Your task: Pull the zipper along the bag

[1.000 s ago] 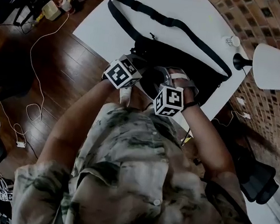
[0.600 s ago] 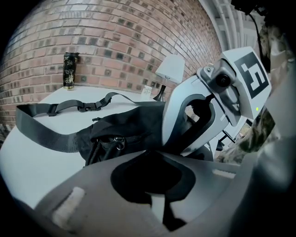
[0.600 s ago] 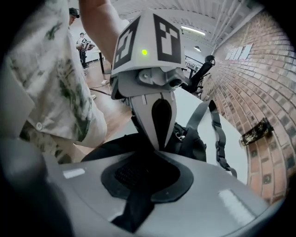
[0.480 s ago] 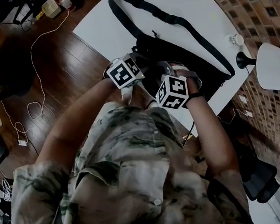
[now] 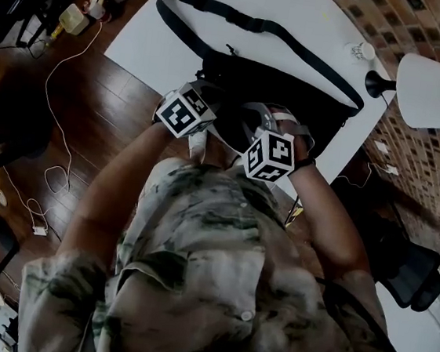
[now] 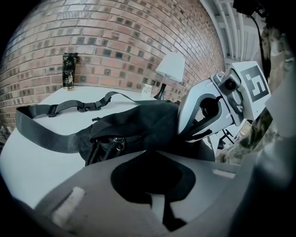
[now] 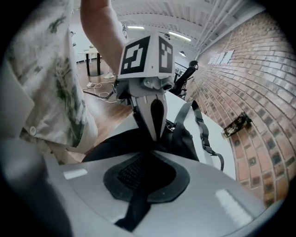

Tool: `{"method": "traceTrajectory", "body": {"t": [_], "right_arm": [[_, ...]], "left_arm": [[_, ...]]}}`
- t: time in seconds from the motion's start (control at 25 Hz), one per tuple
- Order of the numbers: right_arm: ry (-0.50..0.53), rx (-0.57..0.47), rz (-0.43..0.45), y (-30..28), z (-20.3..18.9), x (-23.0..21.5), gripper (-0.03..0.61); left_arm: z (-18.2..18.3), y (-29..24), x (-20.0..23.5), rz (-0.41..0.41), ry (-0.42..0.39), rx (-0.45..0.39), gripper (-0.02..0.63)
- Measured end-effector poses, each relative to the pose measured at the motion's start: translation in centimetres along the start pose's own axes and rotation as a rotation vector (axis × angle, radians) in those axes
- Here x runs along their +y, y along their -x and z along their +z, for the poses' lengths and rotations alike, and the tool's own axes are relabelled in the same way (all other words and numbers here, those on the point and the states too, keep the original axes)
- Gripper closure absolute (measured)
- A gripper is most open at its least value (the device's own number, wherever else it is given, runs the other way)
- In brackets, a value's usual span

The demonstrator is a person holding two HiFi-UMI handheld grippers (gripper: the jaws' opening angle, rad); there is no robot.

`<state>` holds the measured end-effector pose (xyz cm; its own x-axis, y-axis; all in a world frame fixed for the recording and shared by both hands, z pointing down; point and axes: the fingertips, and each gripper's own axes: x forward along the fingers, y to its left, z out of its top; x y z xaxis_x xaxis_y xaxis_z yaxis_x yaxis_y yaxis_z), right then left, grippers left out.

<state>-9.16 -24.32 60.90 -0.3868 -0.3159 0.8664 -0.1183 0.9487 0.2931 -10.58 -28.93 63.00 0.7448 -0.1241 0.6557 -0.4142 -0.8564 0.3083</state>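
Note:
A black sling bag [image 5: 281, 87] lies on the white table [image 5: 302, 7], its long strap [image 5: 245, 23] looped toward the far side. Both grippers sit at the bag's near edge, facing each other. My left gripper [image 5: 203, 113] is shut on black fabric of the bag [image 6: 138, 122], jaws meeting at the left gripper [image 6: 152, 185]. A metal zipper slider with a ring [image 6: 118, 143] shows on the bag's left end. My right gripper [image 5: 260, 135] is shut on a black tab of the bag; the strip runs back between the closed jaws of the right gripper [image 7: 143, 178].
A white-shaded lamp [image 5: 431, 91] stands at the table's right end, with a small white object [image 5: 362, 51] near it. A dark patterned can [image 6: 69, 70] stands by the brick wall. Cables [image 5: 58, 74] trail over the wooden floor on the left.
The head camera has shifted a little. Both grippers stay clamped at the bag's near edge, with hardly any movement relative to the bag.

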Motion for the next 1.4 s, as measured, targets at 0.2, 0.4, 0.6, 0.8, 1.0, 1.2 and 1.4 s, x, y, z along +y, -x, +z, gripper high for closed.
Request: {"method": "traceTrajectory", "body": {"t": [0.2,0.4,0.6,0.8,1.0,1.2,1.4], "right_arm": [[-0.047,-0.023,-0.046,1.2,-1.0,-0.4,0.565],[-0.071,-0.036,-0.073,2.4,-2.5,-0.4,0.566],[-0.089,-0.043,-0.093,3.6,-4.0,-0.2,0.566],[-0.106,-0.05,-0.11,4.8,-5.5,0.0,0.566],[-0.122,-0.05,-0.124,6.0,-7.3,0.1,0.566],[-0.139,-0.043,-0.138,7.2,-9.7,0.3,0.566],[-0.162,-0.036,-0.151,8.0,-11.8,0.5,0.566]], "left_arm": [[-0.1,-0.1,-0.2,-0.003,0.023,0.006,0.614],[0.0,-0.1,-0.1,0.018,0.034,0.005,0.614],[-0.1,0.0,0.0,0.046,0.065,0.0,0.612],[-0.4,0.2,0.1,0.071,0.093,0.008,0.612],[-0.2,0.2,0.2,0.099,0.098,0.008,0.612],[-0.3,0.2,0.2,0.125,0.104,0.026,0.612],[-0.4,0.3,0.4,0.146,0.112,0.041,0.612]]}}
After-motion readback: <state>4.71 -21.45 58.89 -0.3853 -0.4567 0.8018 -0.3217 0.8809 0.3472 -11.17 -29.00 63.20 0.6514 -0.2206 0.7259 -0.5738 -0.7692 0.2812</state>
